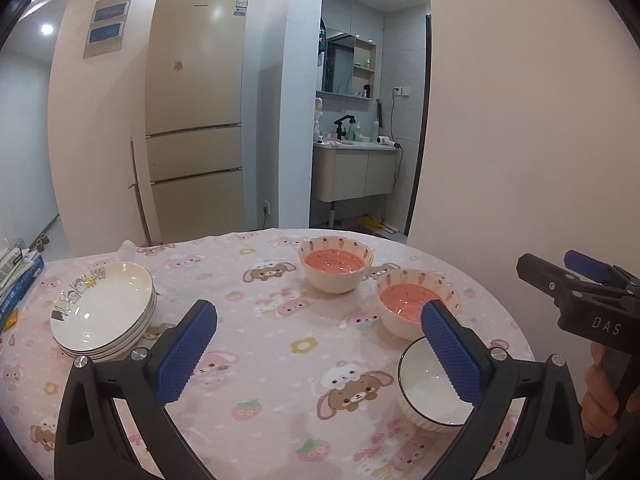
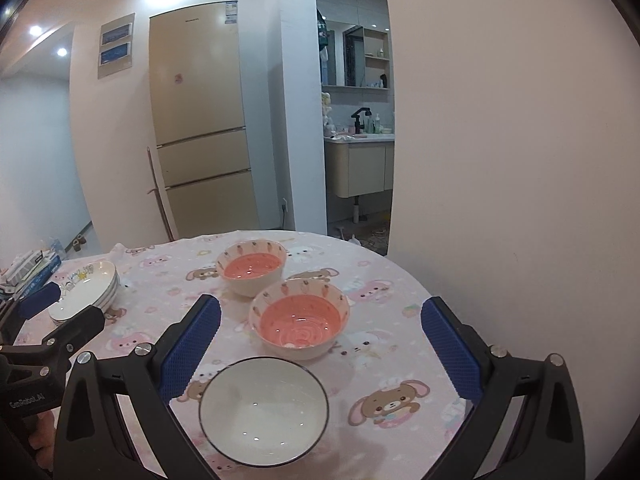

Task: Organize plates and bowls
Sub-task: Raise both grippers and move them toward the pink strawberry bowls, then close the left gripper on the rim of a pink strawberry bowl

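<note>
From the left wrist camera, we hold the left gripper [image 1: 316, 352] above the pink cartoon-print tablecloth [image 1: 280, 360], its jaws spread wide and gripping nothing. A stack of white plates [image 1: 102, 312] sits at the left of the surface, already gathered, it seems. Two carrot-pattern bowls with pink insides, one far [image 1: 336, 266] and one nearer [image 1: 416, 304], stand apart at the right, and a white bowl [image 1: 428, 392] lies nearest, partly behind one finger. The right gripper [image 1: 560, 276] enters from the right edge, a hand [image 1: 600, 392] on its grip.

From the right wrist camera, we see the right gripper [image 2: 320, 356] likewise wide open and empty, framing the white bowl [image 2: 264, 412] just below, with the near carrot bowl [image 2: 300, 316] and far one [image 2: 251, 266] beyond. We judge the bowls remain to be nested; the white one looks first in line.
</note>
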The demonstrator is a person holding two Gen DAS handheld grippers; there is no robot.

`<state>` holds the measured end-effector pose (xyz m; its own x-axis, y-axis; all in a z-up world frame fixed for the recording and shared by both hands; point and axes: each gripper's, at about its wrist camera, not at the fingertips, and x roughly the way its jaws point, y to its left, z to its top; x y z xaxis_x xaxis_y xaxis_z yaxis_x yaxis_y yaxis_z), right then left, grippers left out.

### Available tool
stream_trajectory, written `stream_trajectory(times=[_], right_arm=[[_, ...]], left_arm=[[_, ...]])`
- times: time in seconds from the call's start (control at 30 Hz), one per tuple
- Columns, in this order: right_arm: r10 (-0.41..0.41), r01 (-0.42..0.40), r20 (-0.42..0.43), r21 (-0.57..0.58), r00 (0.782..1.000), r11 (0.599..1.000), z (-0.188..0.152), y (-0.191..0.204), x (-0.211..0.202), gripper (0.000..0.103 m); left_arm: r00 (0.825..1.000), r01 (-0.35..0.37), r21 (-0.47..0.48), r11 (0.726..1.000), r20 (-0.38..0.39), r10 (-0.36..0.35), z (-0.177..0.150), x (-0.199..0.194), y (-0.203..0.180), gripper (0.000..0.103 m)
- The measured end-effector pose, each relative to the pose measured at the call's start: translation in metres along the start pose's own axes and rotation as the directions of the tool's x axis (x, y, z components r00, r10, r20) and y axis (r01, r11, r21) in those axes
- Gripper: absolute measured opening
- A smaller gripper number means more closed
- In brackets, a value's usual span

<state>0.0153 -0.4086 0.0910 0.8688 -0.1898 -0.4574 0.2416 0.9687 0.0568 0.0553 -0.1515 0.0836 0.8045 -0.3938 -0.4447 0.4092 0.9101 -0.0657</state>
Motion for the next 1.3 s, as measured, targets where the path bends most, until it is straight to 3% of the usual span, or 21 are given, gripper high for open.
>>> stream_trajectory(times=[0.1,0.2,0.37,0.53,0.63,0.73,0.93,1.13,1.3], right_arm=[[0.002,-0.002,0.009,-0.001,1.000,1.000,0.004,-0.007,0.003,0.100],[0.020,-0.020,0.022,0.000,1.000,1.000,0.016,-0.011,0.010,0.100],[0.080,-0.080,0.019,0.022,0.997,0.997,0.044,-0.020,0.035,0.100],[0.177,-0.173,-0.081,0.056,0.981,0.983,0.075,-0.021,0.090,0.098],[0.235,-0.219,-0.204,0.096,0.951,0.971,0.085,-0.016,0.137,0.098],[0.244,-0.222,-0.332,0.102,0.911,0.970,0.087,-0.002,0.189,0.090],[0.230,-0.229,-0.545,0.070,0.807,0.971,0.072,0.027,0.273,0.073],[0.221,-0.224,-0.648,0.079,0.729,0.971,0.058,0.040,0.316,0.049],[0.219,-0.224,-0.681,0.082,0.699,0.971,0.055,0.043,0.335,0.043]], left_arm=[[0.997,0.080,0.009,0.997,-0.011,-0.080,0.006,0.013,-0.003,0.103],[0.999,0.047,0.052,0.998,-0.027,-0.045,0.021,0.028,-0.009,0.103],[0.998,0.049,-0.021,0.999,-0.044,-0.049,0.042,0.059,-0.002,0.103],[0.994,0.000,-0.073,0.997,-0.111,-0.008,0.057,0.098,0.014,0.103],[0.986,-0.001,-0.122,0.993,-0.167,-0.019,0.067,0.129,0.026,0.098],[0.970,0.007,-0.162,0.987,-0.239,-0.046,0.072,0.158,0.035,0.088],[0.912,0.002,-0.267,0.964,-0.394,-0.111,0.072,0.226,0.053,0.079],[0.873,-0.038,-0.280,0.959,-0.477,-0.104,0.071,0.268,0.059,0.065],[0.827,-0.064,-0.293,0.954,-0.551,-0.114,0.066,0.294,0.061,0.046]])
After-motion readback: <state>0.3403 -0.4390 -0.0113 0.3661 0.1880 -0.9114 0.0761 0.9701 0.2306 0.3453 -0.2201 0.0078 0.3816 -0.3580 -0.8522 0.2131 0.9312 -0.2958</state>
